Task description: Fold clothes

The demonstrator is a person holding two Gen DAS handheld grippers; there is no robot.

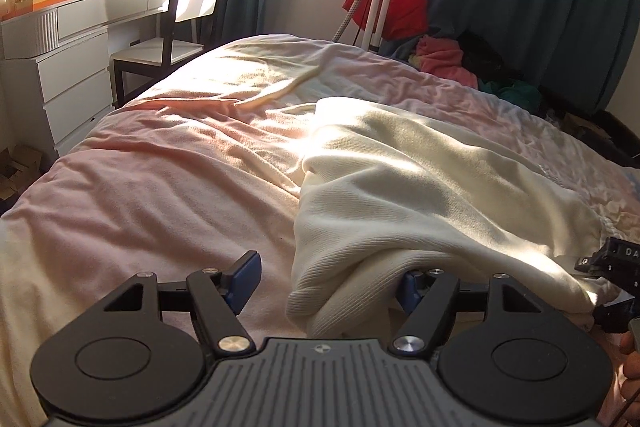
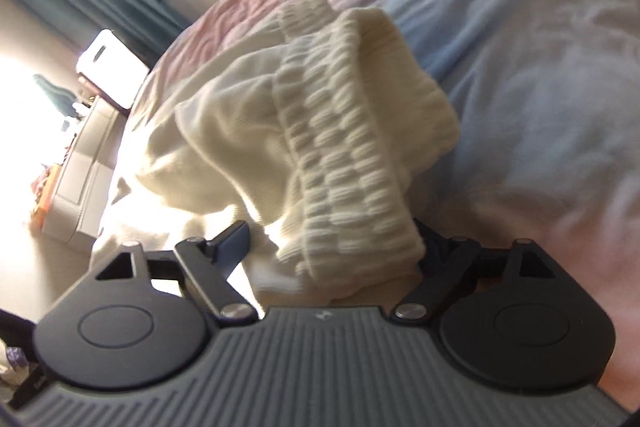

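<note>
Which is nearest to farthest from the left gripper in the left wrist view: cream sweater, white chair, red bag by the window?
1. Cream sweater: draped over the left gripper, right of centre on the bed.
2. White chair: upper left, beside the bed.
3. Red bag: upper right, past the bed's far edge, under the window.

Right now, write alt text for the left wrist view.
An open left gripper sits at the near edge of a cream knit garment, which drapes over one finger on a rumpled pink bedspread. Behind stand a white dresser, chair and curtained window.
</note>
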